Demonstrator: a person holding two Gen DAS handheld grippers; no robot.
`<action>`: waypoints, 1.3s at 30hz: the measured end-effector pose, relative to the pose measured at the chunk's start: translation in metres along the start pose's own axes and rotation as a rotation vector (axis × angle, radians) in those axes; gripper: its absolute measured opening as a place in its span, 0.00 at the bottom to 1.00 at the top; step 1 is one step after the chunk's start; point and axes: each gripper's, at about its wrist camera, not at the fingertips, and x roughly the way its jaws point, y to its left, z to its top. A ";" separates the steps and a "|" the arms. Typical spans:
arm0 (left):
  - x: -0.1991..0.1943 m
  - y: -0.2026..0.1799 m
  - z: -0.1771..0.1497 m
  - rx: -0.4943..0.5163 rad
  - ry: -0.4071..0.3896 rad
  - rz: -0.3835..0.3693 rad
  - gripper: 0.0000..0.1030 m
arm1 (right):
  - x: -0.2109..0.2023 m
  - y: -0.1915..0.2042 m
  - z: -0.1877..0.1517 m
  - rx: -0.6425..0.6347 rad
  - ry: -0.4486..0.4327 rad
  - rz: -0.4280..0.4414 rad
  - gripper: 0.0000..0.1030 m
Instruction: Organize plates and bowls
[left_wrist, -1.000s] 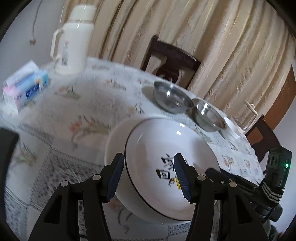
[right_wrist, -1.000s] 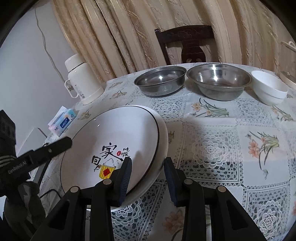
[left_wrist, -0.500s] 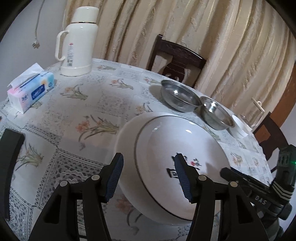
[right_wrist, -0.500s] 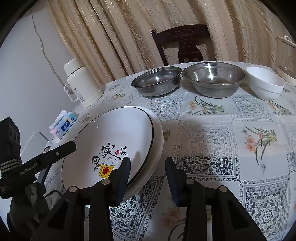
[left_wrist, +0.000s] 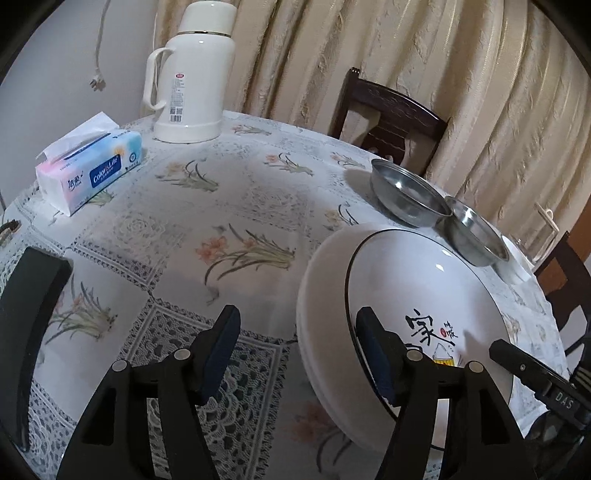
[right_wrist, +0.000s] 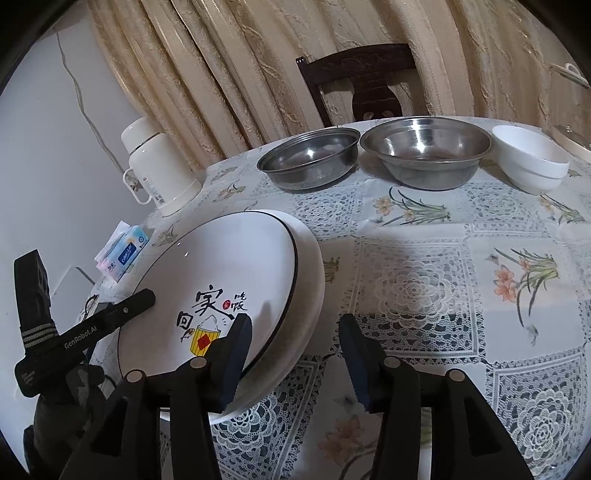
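Note:
Two stacked plates lie near the table's front edge: a black-rimmed plate with painted characters (left_wrist: 424, 291) (right_wrist: 221, 269) on a plain white plate (left_wrist: 321, 295) (right_wrist: 312, 280). My left gripper (left_wrist: 297, 343) is open, and the stack's left rim sits between its fingers. My right gripper (right_wrist: 295, 347) is open too, straddling the stack's right rim. Two steel bowls (right_wrist: 310, 162) (right_wrist: 424, 151) stand side by side at the back, with nested white bowls (right_wrist: 532, 166) to their right.
A white thermos (left_wrist: 192, 74) and a tissue pack (left_wrist: 92, 170) stand at the table's far left. A dark wooden chair (left_wrist: 388, 118) is behind the steel bowls, in front of curtains. The flowered tablecloth (right_wrist: 461, 277) is bare right of the plates.
My left gripper has swung left, so the plates now sit further right in its view. My right gripper's fingers have spread wider around the plates' rim.

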 end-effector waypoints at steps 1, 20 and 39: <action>0.000 0.000 0.001 0.001 -0.001 0.002 0.65 | 0.001 0.001 0.001 -0.002 0.000 0.001 0.51; -0.005 -0.005 0.007 0.005 -0.006 -0.004 0.65 | -0.005 -0.012 0.005 0.048 -0.037 0.004 0.56; -0.024 -0.041 0.021 0.064 -0.020 -0.033 0.65 | -0.028 -0.034 0.009 0.125 -0.085 0.020 0.61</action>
